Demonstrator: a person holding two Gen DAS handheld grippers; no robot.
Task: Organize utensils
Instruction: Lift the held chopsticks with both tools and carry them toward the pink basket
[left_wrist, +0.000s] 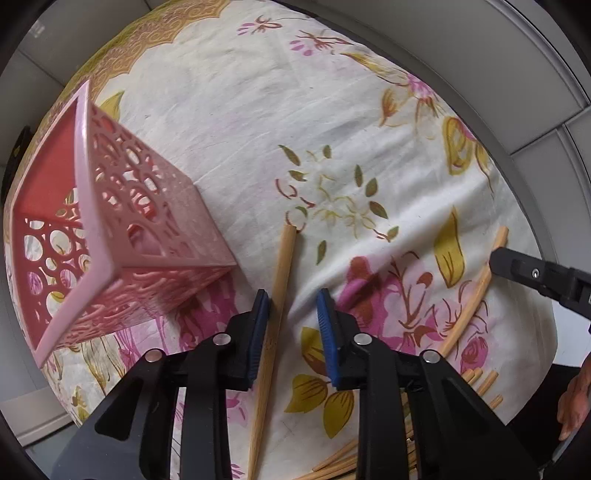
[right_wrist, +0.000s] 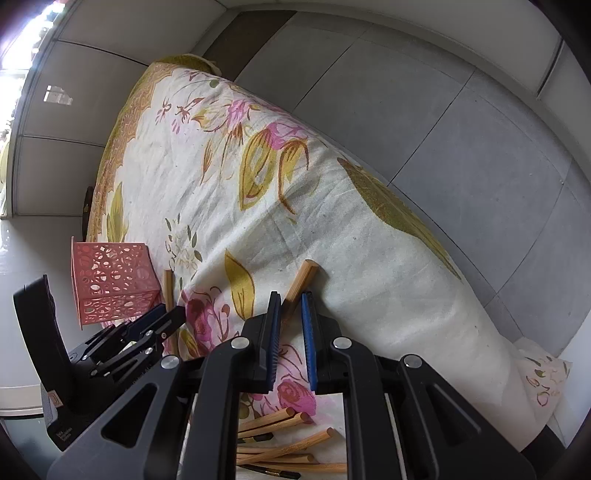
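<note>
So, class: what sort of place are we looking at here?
Probably a room in a home: a table under a floral cloth, a grey tiled floor, and a pink cut-out holder beside loose wooden chopsticks.

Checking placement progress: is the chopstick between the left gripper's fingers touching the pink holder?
Apart. The left wrist view shows a strip of floral cloth between the chopstick and the pink holder's nearest corner.

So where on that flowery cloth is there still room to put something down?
The widest bare stretch of the cloth lies beyond the pink holder and the lone chopstick, out to the far edge. The near side is crowded: a heap of chopsticks lies under the grippers, with another stick at the right edge.
</note>
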